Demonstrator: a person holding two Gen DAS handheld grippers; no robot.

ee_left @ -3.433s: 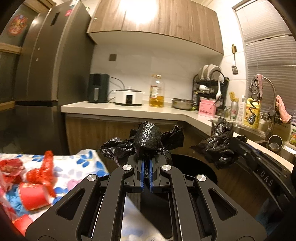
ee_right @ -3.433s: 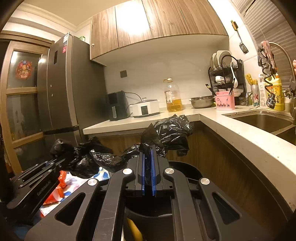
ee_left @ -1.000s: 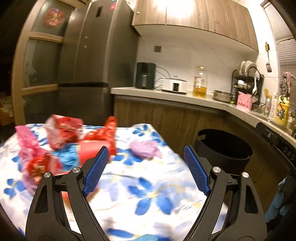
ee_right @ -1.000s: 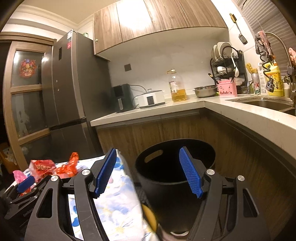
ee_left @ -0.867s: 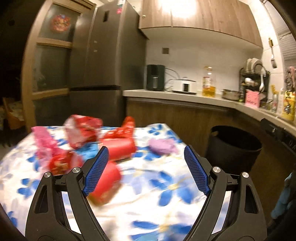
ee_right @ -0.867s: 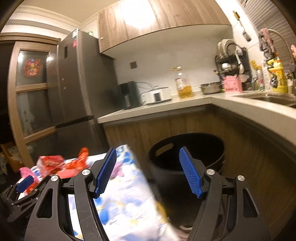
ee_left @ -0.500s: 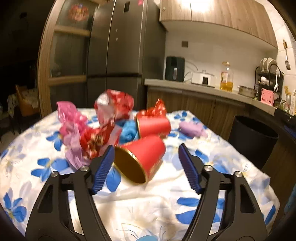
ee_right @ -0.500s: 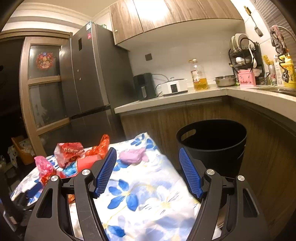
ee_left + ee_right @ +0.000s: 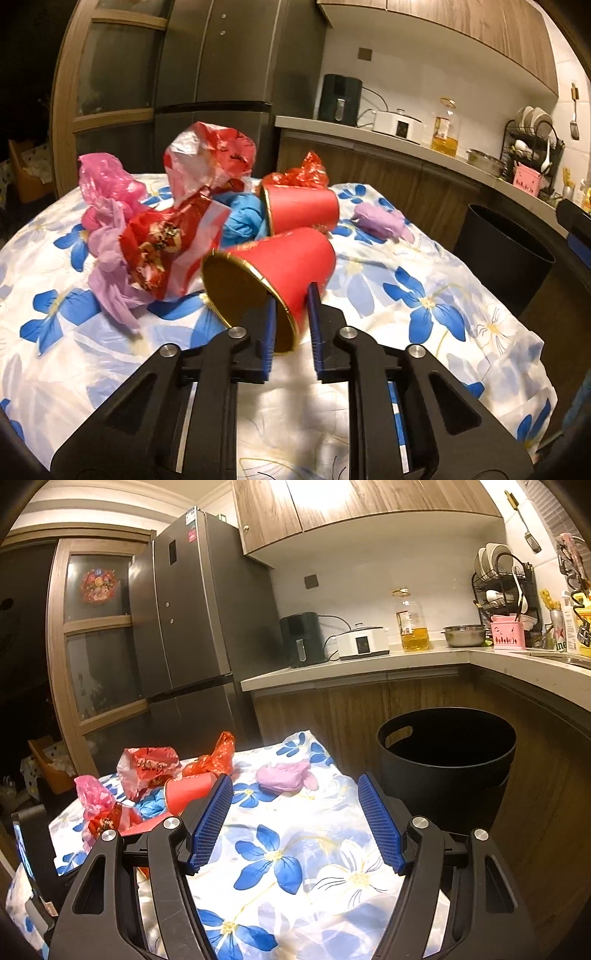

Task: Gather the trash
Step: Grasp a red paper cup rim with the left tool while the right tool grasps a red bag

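My left hand-held gripper (image 9: 291, 328) has its two blue pads on either side of the rim wall of a red paper cup (image 9: 273, 273). One pad is inside the mouth and one outside; they look nearly clamped on it. The cup lies on its side on the table (image 9: 424, 306), near the front of the trash pile (image 9: 177, 221). My right hand-held gripper (image 9: 295, 823) is wide apart and holds nothing. I judge this is the picking step. Next I should lift the cup and carry it to the black bin (image 9: 447, 771) beside the table.
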